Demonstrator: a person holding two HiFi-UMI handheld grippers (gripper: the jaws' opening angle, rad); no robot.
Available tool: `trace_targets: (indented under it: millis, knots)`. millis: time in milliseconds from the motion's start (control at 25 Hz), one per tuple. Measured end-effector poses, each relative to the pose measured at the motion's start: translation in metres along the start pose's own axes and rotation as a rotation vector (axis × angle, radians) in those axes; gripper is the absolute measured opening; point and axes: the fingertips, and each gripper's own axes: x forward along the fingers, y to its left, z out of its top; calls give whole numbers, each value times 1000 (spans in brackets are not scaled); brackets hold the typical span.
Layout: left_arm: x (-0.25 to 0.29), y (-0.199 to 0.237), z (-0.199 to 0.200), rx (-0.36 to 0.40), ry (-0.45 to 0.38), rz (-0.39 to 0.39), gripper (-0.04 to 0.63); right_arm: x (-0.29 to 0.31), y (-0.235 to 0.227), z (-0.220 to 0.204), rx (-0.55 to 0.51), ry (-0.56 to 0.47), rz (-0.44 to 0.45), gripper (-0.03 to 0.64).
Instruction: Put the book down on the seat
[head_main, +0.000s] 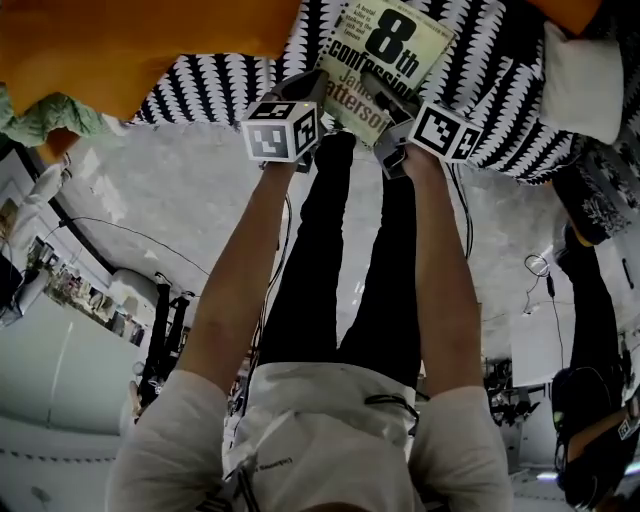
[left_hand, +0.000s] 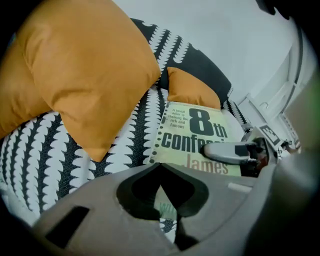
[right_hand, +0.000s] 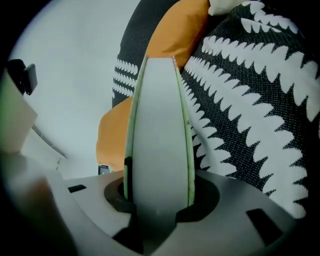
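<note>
The book (head_main: 385, 50), a pale green paperback with black title print, hangs tilted just above the black-and-white patterned seat (head_main: 230, 90). My right gripper (head_main: 390, 105) is shut on its right side. In the right gripper view the page edge (right_hand: 160, 140) stands upright and fills the jaws of that gripper (right_hand: 159, 197). My left gripper (head_main: 305, 90) sits at the book's near-left corner. In the left gripper view its jaws (left_hand: 160, 167) meet at their tips over the cover (left_hand: 195, 132). Whether they pinch anything is hidden. A finger of the right gripper (left_hand: 225, 150) lies on the cover.
A big orange cushion (left_hand: 75, 70) leans on the seat (left_hand: 135, 130) left of the book, and a smaller orange one (left_hand: 192, 90) lies behind it. A white pillow (head_main: 585, 80) rests at the seat's right. Cables run over the grey floor (head_main: 150, 200).
</note>
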Motion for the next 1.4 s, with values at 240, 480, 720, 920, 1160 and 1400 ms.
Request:
trace_targets:
  millis: [240,480,720,920,1160,1400]
  knots:
    - [7,2,-4,-102,-29,-3,8,-2,-17,-1,16,17,-16,165]
    - [18,3,-7,-120,-43,29,8,-9,-32,2,39,1,6,170]
    - [11,-7,-4,-136,-57,40,8,-29,-30,6,37,7,2,179]
    - [14,-8,-5,-141,-61,37,8,-40,-35,6,14,35,-15,179]
    - [13,-7,1,-133,-80,37,8,-47,-33,7,-2,78,-11,179]
    - [8,-11,-1,-115,-66,25,8,-59,-42,5,2,89,-62,187]
